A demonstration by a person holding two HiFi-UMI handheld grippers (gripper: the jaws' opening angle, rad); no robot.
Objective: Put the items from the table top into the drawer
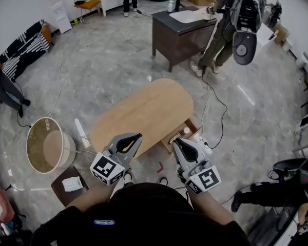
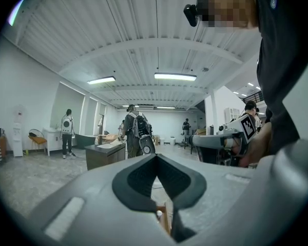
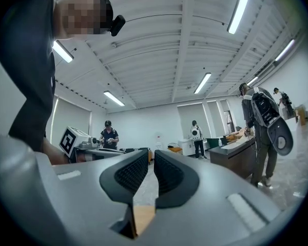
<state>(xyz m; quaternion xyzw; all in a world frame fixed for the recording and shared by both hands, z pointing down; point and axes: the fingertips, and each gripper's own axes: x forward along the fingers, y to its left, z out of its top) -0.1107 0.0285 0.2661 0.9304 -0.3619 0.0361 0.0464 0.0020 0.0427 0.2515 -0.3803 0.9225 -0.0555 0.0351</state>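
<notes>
A small pale item (image 1: 187, 131), too small to identify, lies in the open light wooden drawer (image 1: 174, 139) at the near right side of the oval light wooden table (image 1: 143, 109). Just nearer, the left gripper (image 1: 137, 136) has its fingers pressed together, empty. The right gripper (image 1: 176, 142) shows only a thin slit between its fingers, also empty.

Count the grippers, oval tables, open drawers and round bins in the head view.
Grippers: 2 (left gripper, right gripper)
Oval table: 1
Open drawer: 1
Round bin: 1
Total: 5
</notes>
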